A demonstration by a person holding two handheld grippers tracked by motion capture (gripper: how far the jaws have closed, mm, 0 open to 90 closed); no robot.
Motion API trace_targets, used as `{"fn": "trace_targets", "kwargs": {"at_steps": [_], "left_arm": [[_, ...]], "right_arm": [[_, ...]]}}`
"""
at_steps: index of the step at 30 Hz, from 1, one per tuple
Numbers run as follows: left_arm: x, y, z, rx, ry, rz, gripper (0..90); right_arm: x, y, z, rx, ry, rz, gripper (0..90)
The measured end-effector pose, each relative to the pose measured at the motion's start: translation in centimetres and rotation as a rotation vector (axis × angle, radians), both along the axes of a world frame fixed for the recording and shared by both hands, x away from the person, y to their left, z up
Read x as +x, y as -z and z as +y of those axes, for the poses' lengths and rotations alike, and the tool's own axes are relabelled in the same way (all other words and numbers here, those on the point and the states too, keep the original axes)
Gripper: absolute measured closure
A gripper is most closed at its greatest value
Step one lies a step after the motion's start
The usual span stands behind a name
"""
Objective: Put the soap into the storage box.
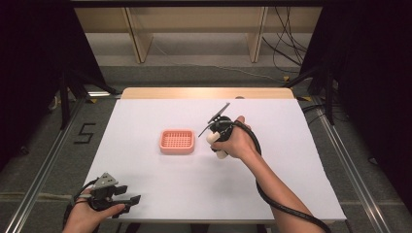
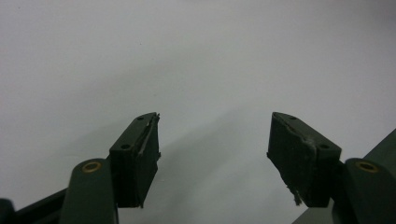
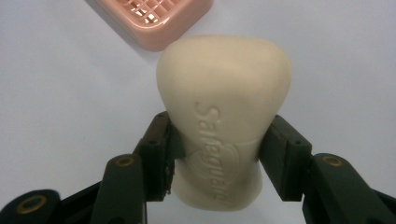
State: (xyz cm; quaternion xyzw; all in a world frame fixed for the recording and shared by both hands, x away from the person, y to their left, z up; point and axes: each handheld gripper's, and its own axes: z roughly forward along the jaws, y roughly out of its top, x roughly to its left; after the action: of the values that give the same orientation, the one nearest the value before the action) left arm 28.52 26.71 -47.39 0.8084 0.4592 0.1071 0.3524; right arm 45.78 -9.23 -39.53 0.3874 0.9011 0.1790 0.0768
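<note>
My right gripper (image 3: 215, 154): It squeezes a bar of soap (image 3: 223, 116) by its thin middle. I think I grab it there because the sides curve in, so the black jaws can sit snug and the bar will not slip.

Where the soap is: It is up off the white table (image 1: 160, 189), just to the right of the pink soap dish (image 1: 177, 141). In the right gripper view the dish corner peeks out past the top of the bar.

How the soap sits: The wide end points away from my hand. The side with the raised letters faces my camera.

My guess at the job: Nobody told me the job. I think the soap goes in the dish, since I hold it so near.

The dish: It has a little grid inside, and I see nothing in it.

My left gripper (image 1: 127, 202): Its jaws are spread wide and hold nothing. It waits at the near left edge of the table, well away, so it does not get in the way.
</note>
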Motion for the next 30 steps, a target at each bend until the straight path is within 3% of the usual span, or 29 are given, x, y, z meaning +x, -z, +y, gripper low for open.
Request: {"fn": "trace_targets", "kwargs": {"at_steps": [7, 8, 16, 18, 22, 26, 30], "left_arm": [[0.0, 0.0, 0.0, 0.000, 0.001, -0.001, 33.4], [0.0, 0.0, 0.0, 0.001, 0.002, -0.001, 33.4], [0.0, 0.0, 0.0, -0.002, 0.001, -0.002, 33.4], [0.0, 0.0, 0.0, -0.001, 0.001, -0.001, 33.4], [0.0, 0.0, 0.0, -0.001, 0.001, -0.002, 33.4], [0.0, 0.0, 0.0, -0.001, 0.001, -0.001, 33.4], [0.0, 0.0, 0.1, -0.001, 0.002, -0.003, 33.5]], "right_arm": [[0.2, -0.3, 0.4, 0.003, -0.014, -0.008, 50.2], [0.2, -0.4, 0.6, 0.003, 0.010, -0.002, 50.2], [0.5, -0.6, 0.9, 0.004, -0.014, -0.019, 50.2], [0.4, -0.7, 1.0, -0.001, 0.007, -0.007, 50.2], [0.7, -0.7, 1.1, 0.000, -0.023, -0.022, 50.2], [0.7, -0.7, 1.3, 0.000, -0.018, -0.009, 50.2], [0.8, -0.7, 1.5, 0.006, -0.027, -0.025, 50.1]]}}
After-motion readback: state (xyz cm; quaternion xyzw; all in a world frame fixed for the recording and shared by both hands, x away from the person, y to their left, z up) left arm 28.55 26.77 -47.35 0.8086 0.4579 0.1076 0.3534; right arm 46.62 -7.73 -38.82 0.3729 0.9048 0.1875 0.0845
